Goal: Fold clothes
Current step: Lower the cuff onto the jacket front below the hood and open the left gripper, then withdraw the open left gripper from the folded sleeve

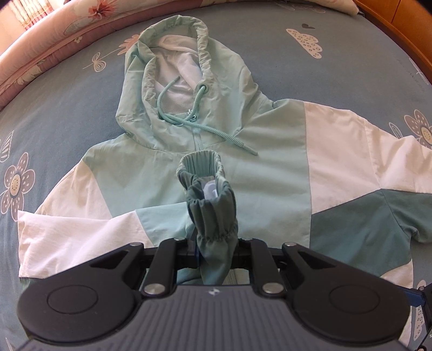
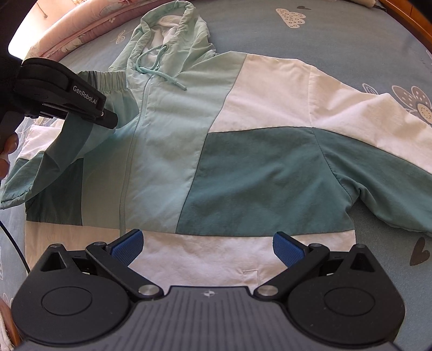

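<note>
A bed [image 1: 337, 89] carries everything here, covered by a blue-grey sheet printed with flowers, clouds and small hearts; a pink floral quilt [image 1: 48, 46] is bunched along its far edge, and an orange wooden bed frame [image 1: 399, 19] shows at the upper right corner. Bright daylight falls across the fabric. The hooded jacket [image 2: 167, 151] lies face up and spread flat on the sheet, its hood [image 1: 172, 70] toward the quilt, panels of pale mint, white and darker teal, with a zip down the front and a twisted drawstring [image 1: 205, 129] trailing over the chest. The left claw [image 1: 213, 243] is pinched narrow on the teal sleeve cuff [image 1: 208, 183], which stands up from between its fingers above the jacket's chest, the gathered elastic opening facing the camera. The right claw [image 2: 208, 248] hangs over the white hem band with its blue pads [image 2: 129, 247] spread wide and nothing between them; whether they touch the cloth cannot be told. Only the right wrist view shows the left tool from outside, the hand [image 2: 8, 151] gripping its handle, and the lifted sleeve rising from the shoulder to the clamp. It also shows the hem and the other sleeve [image 2: 378, 172] lying out to the right. Only the left wrist view looks into the hood's white mesh lining and into the cuff.
</note>
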The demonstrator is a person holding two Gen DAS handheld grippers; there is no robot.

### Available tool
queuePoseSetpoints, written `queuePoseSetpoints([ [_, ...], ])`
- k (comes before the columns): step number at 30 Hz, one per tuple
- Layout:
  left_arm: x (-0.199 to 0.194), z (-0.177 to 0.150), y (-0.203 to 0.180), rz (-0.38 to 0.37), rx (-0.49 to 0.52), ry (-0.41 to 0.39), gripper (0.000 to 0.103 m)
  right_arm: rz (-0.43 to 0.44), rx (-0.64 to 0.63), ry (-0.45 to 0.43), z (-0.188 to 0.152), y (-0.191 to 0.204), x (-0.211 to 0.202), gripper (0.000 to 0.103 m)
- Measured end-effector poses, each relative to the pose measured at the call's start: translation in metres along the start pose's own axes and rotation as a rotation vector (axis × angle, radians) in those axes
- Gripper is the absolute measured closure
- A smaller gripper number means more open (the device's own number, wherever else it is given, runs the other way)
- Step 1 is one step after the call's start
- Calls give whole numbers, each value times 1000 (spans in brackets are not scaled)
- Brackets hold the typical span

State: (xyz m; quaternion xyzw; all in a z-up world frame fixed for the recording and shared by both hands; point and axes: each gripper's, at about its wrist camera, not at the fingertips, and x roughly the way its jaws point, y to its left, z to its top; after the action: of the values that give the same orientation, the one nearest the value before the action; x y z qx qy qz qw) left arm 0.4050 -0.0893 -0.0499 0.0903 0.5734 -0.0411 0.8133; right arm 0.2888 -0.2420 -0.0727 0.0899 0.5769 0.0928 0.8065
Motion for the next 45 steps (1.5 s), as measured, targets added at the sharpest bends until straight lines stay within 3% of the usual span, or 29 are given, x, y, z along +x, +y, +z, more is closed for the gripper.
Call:
queuePoseSetpoints([
  [6, 0, -2, 0, 4, 9, -7, 89, -2, 47, 49, 9, -3, 2, 0],
  [19, -5, -13, 0, 39, 44, -44, 88, -10, 22, 51, 5, 4, 3, 0],
  [22, -7, -14, 3, 30, 29, -44, 85, -7, 14, 54, 5, 7, 4, 0],
  [32, -32, -21, 17, -14, 16, -80, 55, 9, 5, 44, 10, 24, 5, 0],
  [45, -52, -51, 54, -75, 4, -32, 47, 32, -42, 55, 14, 57, 9, 0],
])
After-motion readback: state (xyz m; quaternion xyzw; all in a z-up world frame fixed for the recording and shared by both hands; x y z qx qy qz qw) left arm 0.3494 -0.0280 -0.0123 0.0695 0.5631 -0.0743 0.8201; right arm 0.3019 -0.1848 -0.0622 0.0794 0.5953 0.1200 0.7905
